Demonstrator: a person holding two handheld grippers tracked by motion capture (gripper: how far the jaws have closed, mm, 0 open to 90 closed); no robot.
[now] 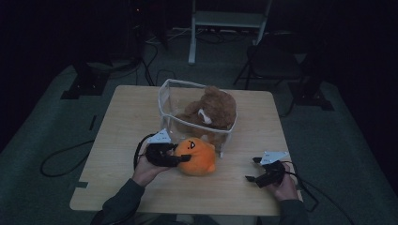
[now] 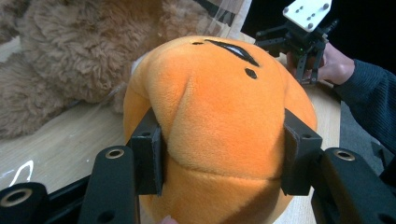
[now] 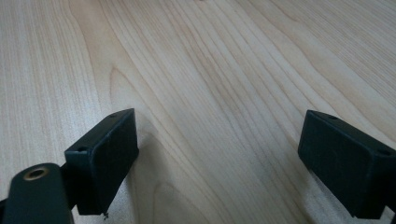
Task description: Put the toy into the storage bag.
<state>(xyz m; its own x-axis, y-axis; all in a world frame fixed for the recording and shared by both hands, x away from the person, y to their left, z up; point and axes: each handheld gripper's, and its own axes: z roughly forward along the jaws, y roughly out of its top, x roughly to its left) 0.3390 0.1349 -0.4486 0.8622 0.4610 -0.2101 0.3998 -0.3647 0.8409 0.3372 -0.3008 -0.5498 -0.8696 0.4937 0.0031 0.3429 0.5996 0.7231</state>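
Dim room around your light wooden table (image 1: 126, 117)

You sit at the near edge; grey-green carpet (image 1: 42, 140) surrounds the table, black cables (image 1: 61, 159) trail on the left, a white frame (image 1: 227, 21) stands far behind, and a dark folding chair (image 1: 272, 61) stands far right.

Orange plush toy (image 2: 219, 116) with black face markings, brown teddy bear (image 1: 211, 108), pale woodgrain table (image 3: 210, 70), black tongs (image 2: 224, 156).

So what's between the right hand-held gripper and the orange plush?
Bare wooden table in the high view, from the orange plush to the right hand-held gripper.
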